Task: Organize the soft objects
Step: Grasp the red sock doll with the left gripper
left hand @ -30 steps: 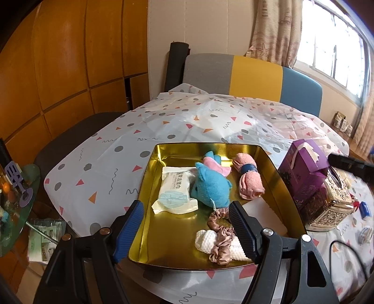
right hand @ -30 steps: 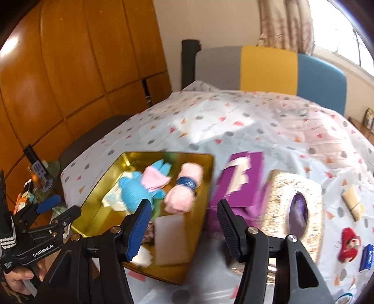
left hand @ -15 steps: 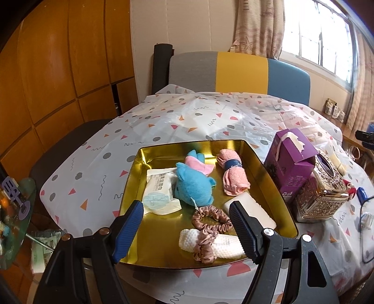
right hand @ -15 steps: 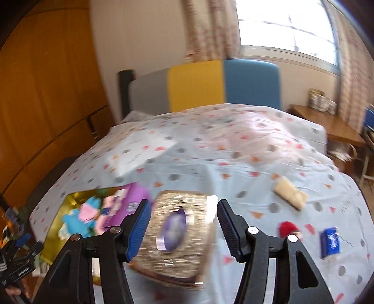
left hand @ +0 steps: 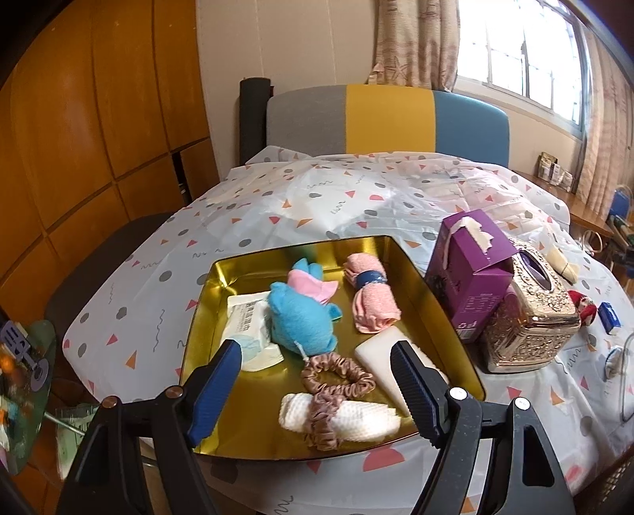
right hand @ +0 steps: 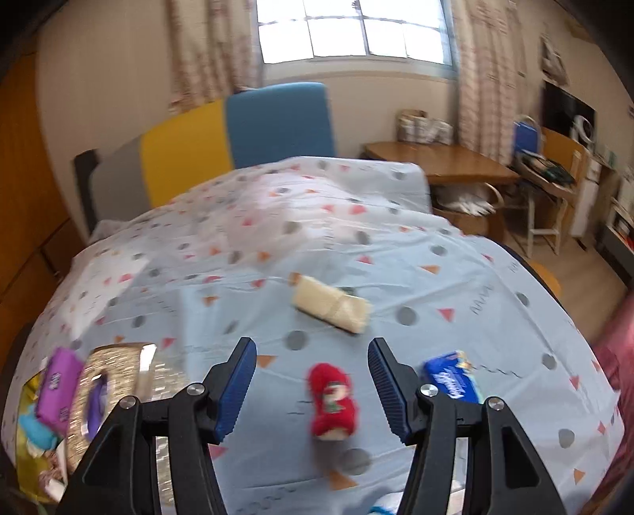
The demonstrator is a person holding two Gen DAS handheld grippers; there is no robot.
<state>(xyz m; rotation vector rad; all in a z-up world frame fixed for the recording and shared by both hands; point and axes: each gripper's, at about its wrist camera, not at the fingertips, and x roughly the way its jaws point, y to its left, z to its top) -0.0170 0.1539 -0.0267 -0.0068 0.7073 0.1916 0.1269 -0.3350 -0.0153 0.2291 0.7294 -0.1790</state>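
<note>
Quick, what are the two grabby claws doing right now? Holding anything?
Left gripper: open, holding nothing, above the gold tray.
Right gripper: open, holding nothing; the red plush toy lies on the table between its fingers, untouched.

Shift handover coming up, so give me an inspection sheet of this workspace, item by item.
Surface: table under a patterned tablecloth.
Job's things: gold tray holds a blue plush toy, pink rolled towel, wipes pack, scrunchie, white cloth and white pad. Outside the tray: red plush, beige roll, blue tissue pack.
Clutter: purple tissue box, ornate gold tissue holder.
Grippers: left gripper open above the tray; right gripper open, red plush between the jaws, not pressed.
Cables: a cable at the table's right edge.
Surroundings: tricolour headboard, window, wooden desk.
</note>
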